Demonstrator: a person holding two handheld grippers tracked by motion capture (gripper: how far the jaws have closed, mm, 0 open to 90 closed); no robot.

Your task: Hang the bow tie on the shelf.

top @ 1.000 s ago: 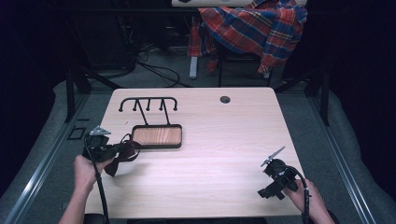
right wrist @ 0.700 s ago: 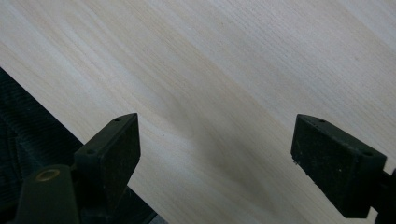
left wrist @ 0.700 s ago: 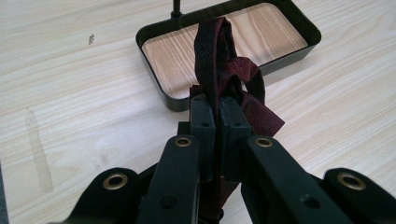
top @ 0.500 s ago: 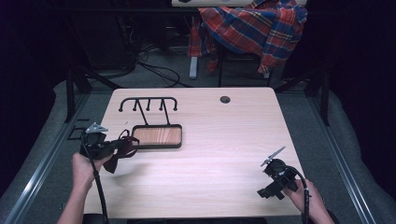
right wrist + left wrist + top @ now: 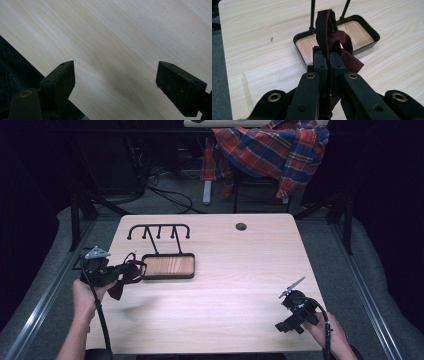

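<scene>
left gripper (image 5: 327,58): fingers (image 5: 321,65) were clenched on dark red bow tie (image 5: 331,32), held above worktop (image 5: 240,270) just beside tray (image 5: 168,266) | right gripper (image 5: 115,87): fingers (image 5: 60,77) were spread, nothing gripped, over worktop's near right edge

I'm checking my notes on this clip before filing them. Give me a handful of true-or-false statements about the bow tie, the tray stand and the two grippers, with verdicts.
1. The left gripper is shut on the dark red bow tie. True.
2. The bow tie lies flat inside the tray. False: it is held in the jaws, above the tray's near corner.
3. The right gripper has its jaws wide apart with nothing between them. True.
4. The right gripper hovers over the tray. False: it is near the table's front right edge, far from the tray.
5. A bow tie hangs on the hook bar behind the tray. False: the hooks are bare.
</scene>
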